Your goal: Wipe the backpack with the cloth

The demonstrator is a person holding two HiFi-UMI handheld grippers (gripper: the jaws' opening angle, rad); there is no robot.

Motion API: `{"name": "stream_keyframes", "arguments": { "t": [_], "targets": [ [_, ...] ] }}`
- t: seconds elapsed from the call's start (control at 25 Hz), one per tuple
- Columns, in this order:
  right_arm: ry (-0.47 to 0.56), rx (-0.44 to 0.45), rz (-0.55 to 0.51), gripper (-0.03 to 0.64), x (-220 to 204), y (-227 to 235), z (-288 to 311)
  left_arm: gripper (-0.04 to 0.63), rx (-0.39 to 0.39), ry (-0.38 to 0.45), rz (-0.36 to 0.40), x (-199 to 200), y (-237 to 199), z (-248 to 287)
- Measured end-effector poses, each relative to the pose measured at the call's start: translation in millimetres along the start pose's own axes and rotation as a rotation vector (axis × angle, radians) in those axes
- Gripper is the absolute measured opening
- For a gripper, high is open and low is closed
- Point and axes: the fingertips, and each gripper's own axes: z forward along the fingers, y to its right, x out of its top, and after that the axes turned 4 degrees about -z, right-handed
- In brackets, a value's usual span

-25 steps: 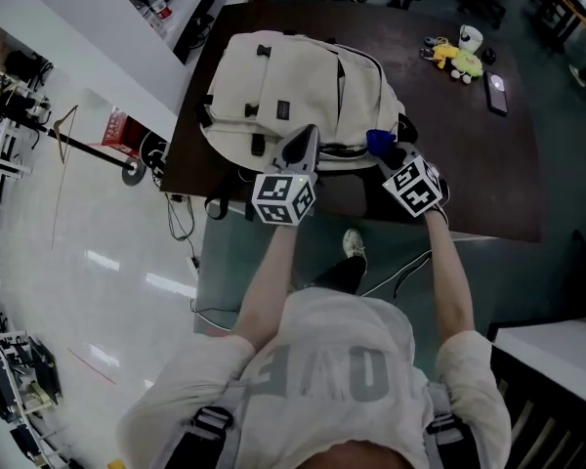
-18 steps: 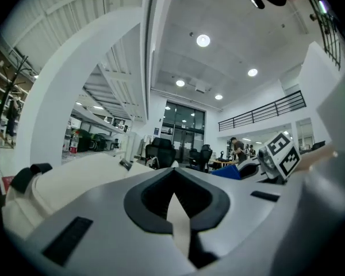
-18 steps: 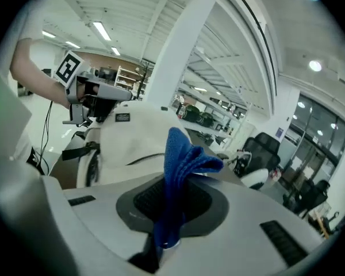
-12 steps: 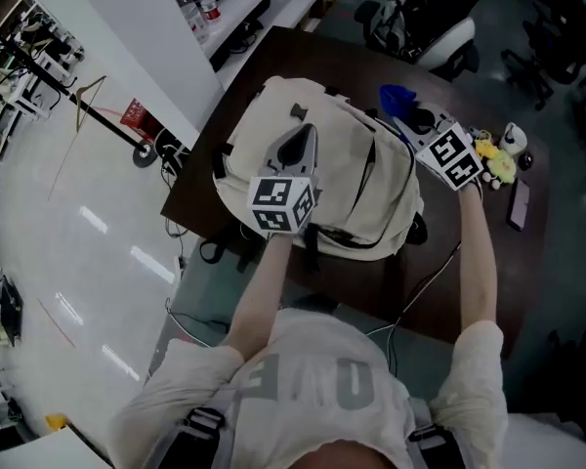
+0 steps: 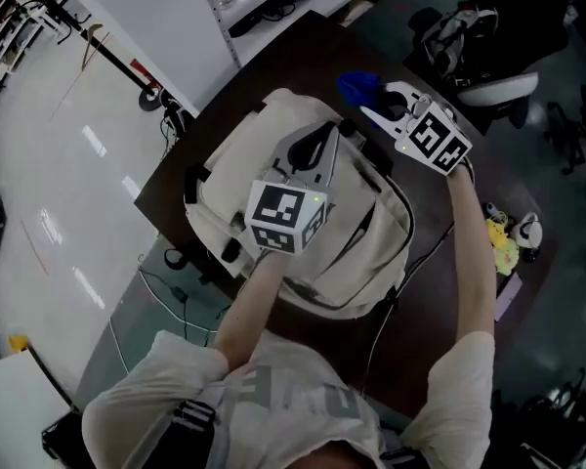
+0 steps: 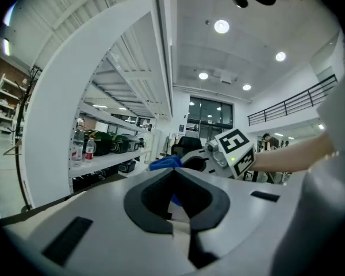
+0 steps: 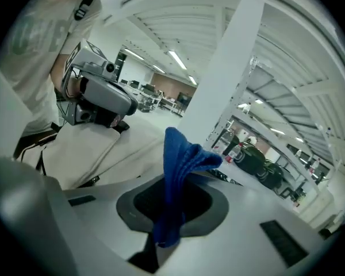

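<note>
Lately moved: right gripper (image 5: 383, 104), jaws clamped on the blue cloth (image 5: 356, 86). A second before, it sat at the near edge of the backpack (image 5: 234, 179); at this moment it stood at the far end. The cloth stuck out ahead of the jaws, by the backpack's far corner.
- Cloth: a loose fold rose free from between the jaws. Contact with the fabric could not be told; the right gripper view suggested none.
- Judgement: either one pass along the backpack's right side was finished, or the cloth was being carried to a fresh start. Most of the top panel lay to the left of these jaws and was probably not yet wiped.

Left gripper (image 5: 317, 147): jaws together, nothing seen between them. The tips were over the upper part of the backpack, which lay directly beneath them, and sat on it much as half a second before. Firm contact was not certain. Likely role: steadying.

Containers:
- Backpack: cream, lying flat on the dark table (image 5: 293, 52). A dark curved zip line ran to the right of the left jaws. Open or shut could not be told, and no contents showed.
- Shelf (image 6: 112, 161), far ahead and to the left of the left jaws, held two bottles (image 6: 83, 148) and some dark bags (image 6: 112, 142).
</note>
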Motion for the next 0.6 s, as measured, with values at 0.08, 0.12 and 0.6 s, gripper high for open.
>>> {"name": "stream_keyframes", "arguments": {
  "t": [0.08, 0.12, 0.6],
  "targets": [
    [0.02, 0.057, -0.02, 0.041, -8, 3, 13, 0.003, -0.008, -0.012, 0.019, -4, 7, 13],
    [0.029, 0.081, -0.029, 0.041, -13, 5, 22, 0.003, -0.004, -0.011, 0.012, -5, 6, 17],
    [0.187, 0.433, -0.188, 0.041, -32, -23, 136, 0.003, 0.077, -0.003, -0.143, -12, -17, 42]
  ]
}}
